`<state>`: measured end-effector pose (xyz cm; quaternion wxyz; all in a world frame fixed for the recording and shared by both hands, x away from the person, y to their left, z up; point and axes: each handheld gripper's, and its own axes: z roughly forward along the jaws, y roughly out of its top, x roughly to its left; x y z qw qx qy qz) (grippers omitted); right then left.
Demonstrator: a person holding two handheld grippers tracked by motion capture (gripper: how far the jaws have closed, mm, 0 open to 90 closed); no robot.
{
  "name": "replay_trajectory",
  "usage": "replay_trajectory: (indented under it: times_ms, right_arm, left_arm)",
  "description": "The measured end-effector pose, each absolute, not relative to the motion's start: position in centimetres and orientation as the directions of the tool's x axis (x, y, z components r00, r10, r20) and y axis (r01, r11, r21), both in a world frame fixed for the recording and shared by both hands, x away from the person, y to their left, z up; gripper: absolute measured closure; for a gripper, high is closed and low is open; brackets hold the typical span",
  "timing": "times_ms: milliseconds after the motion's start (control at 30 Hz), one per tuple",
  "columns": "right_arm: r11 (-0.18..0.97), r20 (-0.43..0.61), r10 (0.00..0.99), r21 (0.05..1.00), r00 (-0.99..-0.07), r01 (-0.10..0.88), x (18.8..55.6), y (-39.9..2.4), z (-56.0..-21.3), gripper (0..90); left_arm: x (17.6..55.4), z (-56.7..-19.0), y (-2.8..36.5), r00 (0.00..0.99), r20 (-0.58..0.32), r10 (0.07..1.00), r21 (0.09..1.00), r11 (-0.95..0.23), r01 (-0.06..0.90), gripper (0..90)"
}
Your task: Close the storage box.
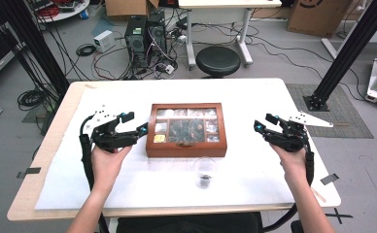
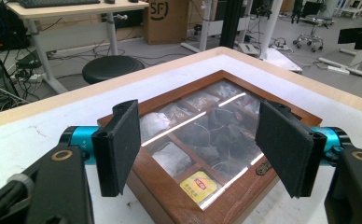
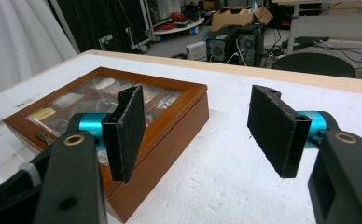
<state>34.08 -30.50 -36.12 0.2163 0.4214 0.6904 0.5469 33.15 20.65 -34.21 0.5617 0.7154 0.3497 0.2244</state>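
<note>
A wooden box with a glass lid lies shut in the middle of the white-covered table; its compartments hold several tea bags, among them a yellow one. My left gripper sits just left of the box, open, its jaws aimed at the box's near left corner with nothing between them. My right gripper hovers to the right of the box, open and empty, a gap away from the box's side wall. A clear glass cup with something dark at its bottom stands in front of the box.
A white mat covers most of the wooden tabletop. Beyond the far edge stand a black stool, computer towers with tangled cables, and a black frame post at the right.
</note>
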Motion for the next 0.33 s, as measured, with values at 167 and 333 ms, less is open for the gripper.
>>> replay_trajectory:
  times_ms: [167,333]
  right_arm:
    - [0.046,0.164,0.818,0.936,-0.551,0.348,34.07,-30.50,-36.14,36.7]
    - [0.052,0.164,0.815,0.934,-0.556,0.353,34.21,-30.58,-36.25,34.8]
  left_arm:
    - [33.18,-34.29,20.54,0.656,-0.071,0.751,0.960,-0.126,0.249,30.9]
    - [33.25,-34.33,20.68,0.648,-0.075,0.758,0.962,-0.117,0.248,30.1]
